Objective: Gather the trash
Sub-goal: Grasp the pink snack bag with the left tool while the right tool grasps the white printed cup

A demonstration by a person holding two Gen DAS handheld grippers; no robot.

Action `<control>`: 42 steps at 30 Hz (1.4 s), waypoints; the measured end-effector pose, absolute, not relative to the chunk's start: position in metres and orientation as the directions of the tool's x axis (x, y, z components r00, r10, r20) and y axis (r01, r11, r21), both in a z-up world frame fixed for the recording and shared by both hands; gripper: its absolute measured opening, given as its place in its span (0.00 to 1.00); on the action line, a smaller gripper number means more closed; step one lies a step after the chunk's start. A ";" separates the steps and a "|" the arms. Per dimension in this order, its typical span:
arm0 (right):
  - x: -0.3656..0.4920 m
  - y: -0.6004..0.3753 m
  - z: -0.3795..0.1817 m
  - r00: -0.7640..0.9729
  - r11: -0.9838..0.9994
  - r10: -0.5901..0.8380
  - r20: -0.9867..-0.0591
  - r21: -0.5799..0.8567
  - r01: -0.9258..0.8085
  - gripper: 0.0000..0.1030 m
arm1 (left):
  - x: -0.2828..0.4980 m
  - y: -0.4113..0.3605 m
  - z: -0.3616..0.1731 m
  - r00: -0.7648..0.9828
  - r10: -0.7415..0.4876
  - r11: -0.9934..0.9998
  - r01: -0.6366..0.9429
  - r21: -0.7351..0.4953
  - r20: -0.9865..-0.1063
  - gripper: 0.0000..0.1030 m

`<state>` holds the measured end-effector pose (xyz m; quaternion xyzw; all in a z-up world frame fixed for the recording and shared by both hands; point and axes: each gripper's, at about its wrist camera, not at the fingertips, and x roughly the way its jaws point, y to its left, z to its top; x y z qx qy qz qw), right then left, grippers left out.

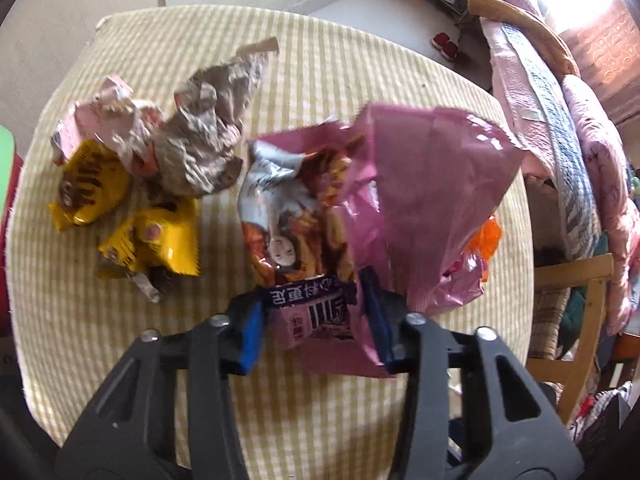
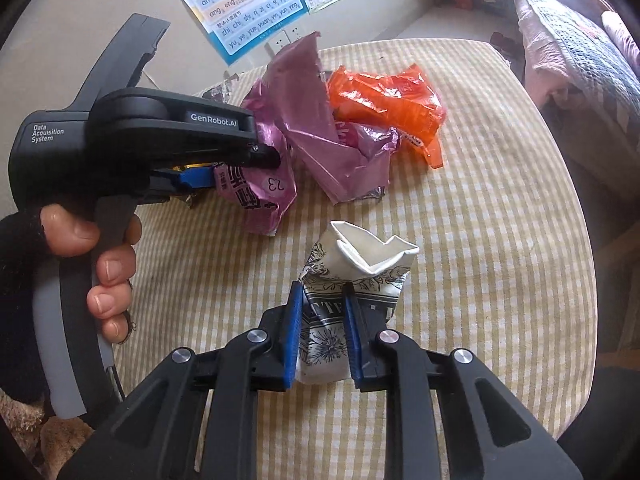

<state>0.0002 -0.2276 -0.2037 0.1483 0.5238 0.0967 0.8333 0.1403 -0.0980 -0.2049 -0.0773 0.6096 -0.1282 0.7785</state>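
A pink snack bag [image 1: 320, 208] lies open on the yellow-checked tablecloth [image 1: 320, 64]. Its printed near end sits between the blue pads of my left gripper [image 1: 314, 324], which press on it from both sides. In the right wrist view the left gripper [image 2: 208, 176] pinches the crumpled end of the same bag [image 2: 264, 196], with a person's hand [image 2: 108, 256] on its handle. My right gripper [image 2: 322, 332] is shut on a crushed white paper cup [image 2: 360, 256] with black print, which stands on the cloth.
Crumpled brown paper [image 1: 208, 128], a pink wrapper [image 1: 108, 116] and two yellow wrappers [image 1: 92, 188] [image 1: 156, 240] lie at the table's left. An orange wrapper [image 2: 388, 104] sits behind the pink bag. A wooden chair [image 1: 580, 320] and piled bedding [image 1: 560, 120] stand to the right.
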 end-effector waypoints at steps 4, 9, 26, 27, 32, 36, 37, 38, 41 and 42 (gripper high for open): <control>0.008 -0.216 -0.205 0.430 0.940 0.313 -0.847 0.342 -0.012 0.19 | 0.119 -0.091 -0.194 0.249 -0.298 0.951 0.160 -0.265 -0.921 0.27; 0.011 -0.208 -0.205 0.425 0.943 0.311 -0.850 0.332 -0.027 0.19 | 0.072 -0.068 -0.175 0.336 -0.177 0.954 0.290 -0.077 -0.925 0.27; 0.016 -0.190 -0.196 0.447 0.953 0.288 -0.847 0.297 -0.051 0.50 | 0.044 -0.018 -0.204 0.278 -0.133 0.983 0.162 -0.090 -0.951 0.60; 0.018 -0.192 -0.195 0.454 0.955 0.281 -0.846 0.291 -0.049 0.50 | 0.042 -0.017 -0.206 0.273 -0.131 0.984 0.157 -0.090 -0.953 0.60; 0.043 -0.193 -0.183 0.458 0.963 0.270 -0.847 0.246 -0.112 0.59 | 0.038 -0.016 -0.201 0.299 -0.136 0.986 0.138 -0.098 -0.945 0.60; 0.053 -0.173 -0.176 0.446 0.956 0.241 -0.862 0.133 -0.261 0.61 | 0.038 -0.006 -0.200 0.307 -0.142 0.988 0.103 -0.115 -0.941 0.60; 0.054 -0.167 -0.177 0.438 0.951 0.221 -0.871 0.092 -0.296 0.61 | 0.037 -0.003 -0.201 0.303 -0.142 0.988 0.097 -0.118 -0.942 0.60; 0.054 -0.164 -0.177 0.437 0.948 0.204 -0.876 0.066 -0.310 0.61 | 0.036 -0.002 -0.202 0.299 -0.145 0.988 0.093 -0.122 -0.943 0.60; 0.045 -0.170 -0.182 0.412 0.952 0.229 -0.882 0.115 -0.284 0.61 | 0.035 -0.002 -0.204 0.291 -0.158 0.986 0.093 -0.136 -0.944 0.56; 0.042 -0.174 -0.185 0.399 0.954 0.250 -0.882 0.153 -0.259 0.61 | 0.036 -0.004 -0.204 0.288 -0.160 0.986 0.097 -0.138 -0.944 0.52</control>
